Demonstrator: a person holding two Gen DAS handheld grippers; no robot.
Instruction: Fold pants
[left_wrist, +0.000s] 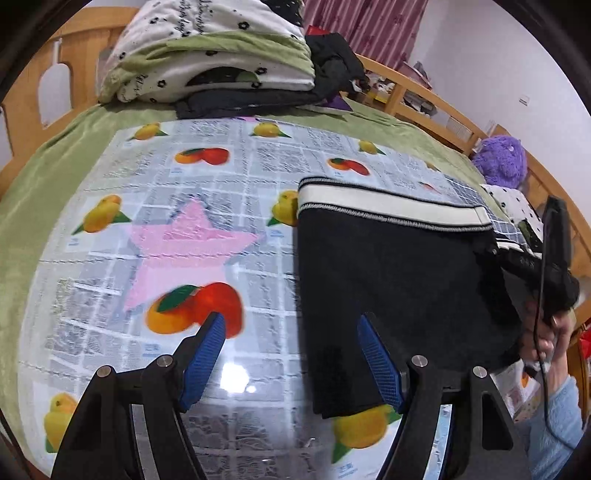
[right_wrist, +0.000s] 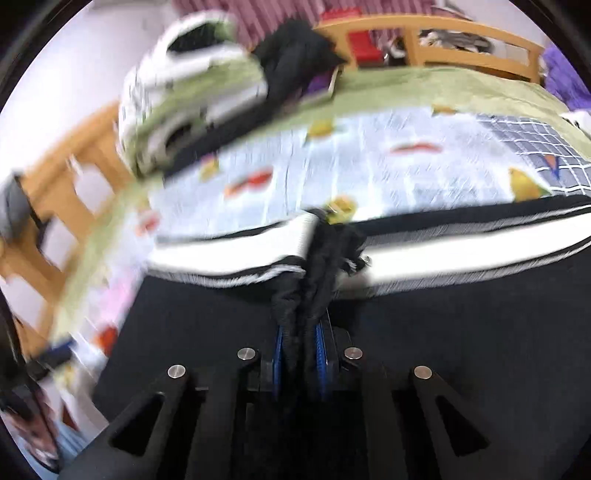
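Note:
Black pants (left_wrist: 388, 277) with a white striped band (left_wrist: 388, 206) lie folded on the right half of a fruit-print mat (left_wrist: 177, 173). My left gripper (left_wrist: 291, 319) is open just above the mat at the pants' left edge. Its right blue pad (left_wrist: 380, 362) is over the black cloth, and its left pad (left_wrist: 207, 350) is over the bare mat. My right gripper (right_wrist: 301, 339) is shut on a bunched fold of the black pants (right_wrist: 461, 332), close to the white band (right_wrist: 443, 258). In the left wrist view the right gripper (left_wrist: 502, 254) reaches the pants' right edge, held by a hand (left_wrist: 550, 332).
A folded green-and-white quilt (left_wrist: 207, 62) and dark clothes (left_wrist: 332, 62) are stacked at the back of the bed. A purple plush toy (left_wrist: 502, 158) sits at the right by the wooden bed rail (left_wrist: 417, 92). A green bedspread (left_wrist: 44, 184) surrounds the mat.

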